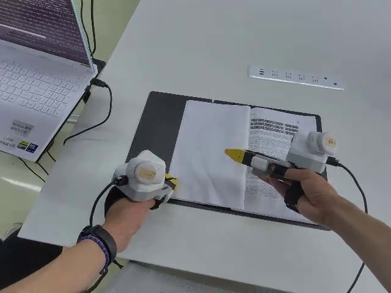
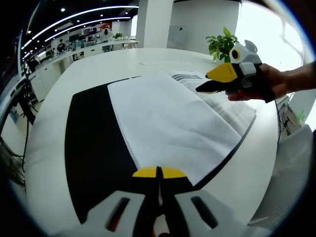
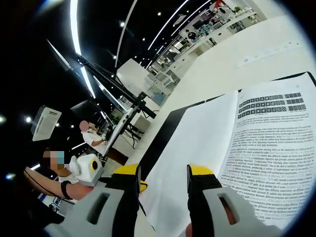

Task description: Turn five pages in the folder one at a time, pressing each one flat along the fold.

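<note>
The black folder (image 1: 156,125) lies open on the white table. A blank white page (image 1: 208,152) lies over its middle, and a printed page (image 1: 275,159) lies to the right of the fold. My right gripper (image 1: 235,155) hovers over the fold, pointing left, jaws open with nothing between them (image 3: 163,173). It also shows in the left gripper view as the right gripper (image 2: 212,81). My left gripper (image 1: 173,181) sits at the folder's near left edge, by the blank page's bottom corner. Its yellow tips (image 2: 159,172) are shut together, with nothing seen between them.
An open laptop (image 1: 36,67) stands at the far left, off the table's left edge, with black cables (image 1: 101,116) running down beside it. A white power strip (image 1: 296,77) lies behind the folder. The table's near edge runs just below both hands.
</note>
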Demonstrator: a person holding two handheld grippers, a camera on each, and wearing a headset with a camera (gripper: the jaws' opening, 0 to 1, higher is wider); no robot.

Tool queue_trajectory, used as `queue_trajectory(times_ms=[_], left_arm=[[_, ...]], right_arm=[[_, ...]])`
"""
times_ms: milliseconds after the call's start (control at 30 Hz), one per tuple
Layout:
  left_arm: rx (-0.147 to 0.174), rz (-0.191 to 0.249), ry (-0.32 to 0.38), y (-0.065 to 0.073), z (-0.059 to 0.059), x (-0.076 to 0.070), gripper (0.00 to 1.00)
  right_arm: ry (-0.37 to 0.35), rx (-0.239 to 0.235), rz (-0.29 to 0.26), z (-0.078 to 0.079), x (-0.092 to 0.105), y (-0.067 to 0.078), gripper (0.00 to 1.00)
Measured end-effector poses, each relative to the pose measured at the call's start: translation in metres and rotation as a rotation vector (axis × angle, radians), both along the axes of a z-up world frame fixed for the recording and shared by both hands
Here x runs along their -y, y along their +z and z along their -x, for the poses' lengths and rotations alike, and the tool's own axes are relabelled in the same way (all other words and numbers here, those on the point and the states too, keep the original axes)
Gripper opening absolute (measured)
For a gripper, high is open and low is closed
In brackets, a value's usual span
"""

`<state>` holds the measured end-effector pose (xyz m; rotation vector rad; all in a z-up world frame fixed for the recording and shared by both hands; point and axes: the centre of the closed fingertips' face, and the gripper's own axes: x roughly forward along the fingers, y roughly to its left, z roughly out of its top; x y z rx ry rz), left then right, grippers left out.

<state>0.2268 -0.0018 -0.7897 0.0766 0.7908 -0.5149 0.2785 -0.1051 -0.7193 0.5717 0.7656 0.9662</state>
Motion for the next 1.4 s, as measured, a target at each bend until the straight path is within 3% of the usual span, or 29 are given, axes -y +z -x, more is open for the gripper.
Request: queue_trajectory(times_ms=[133, 433, 567, 767, 867, 1100, 1400], left_arm=[[0.020, -0.046, -0.036, 0.000, 0.001, 0.001, 0.00], [0.017, -0.028, -0.013, 0.000, 0.000, -0.001, 0.00], [0.007, -0.012, 0.005, 0.000, 0.000, -0.001, 0.00], [0.013, -0.006, 0.009, 0.000, -0.001, 0.000, 0.00], [0.021, -0.023, -0.001, 0.001, -0.001, 0.000, 0.00], [0.014, -0.014, 0.012, 0.001, -0.002, 0.000, 0.00], [0.010, -0.003, 0.019, 0.001, -0.002, 0.001, 0.00]], right_arm=[[0.006, 0.022, 0.025, -0.004, 0.003, -0.005, 0.31], [-0.021, 0.034, 0.054, -0.024, 0.010, -0.023, 0.19], [-0.060, 0.026, 0.046, -0.041, 0.016, -0.029, 0.15], [-0.108, 0.048, 0.049, -0.064, 0.022, -0.034, 0.08], [-0.100, 0.087, 0.099, -0.069, 0.027, -0.041, 0.00], [-0.093, 0.102, 0.053, -0.070, 0.028, -0.040, 0.00], [-0.169, 0.100, 0.037, -0.096, 0.030, -0.040, 0.00]])
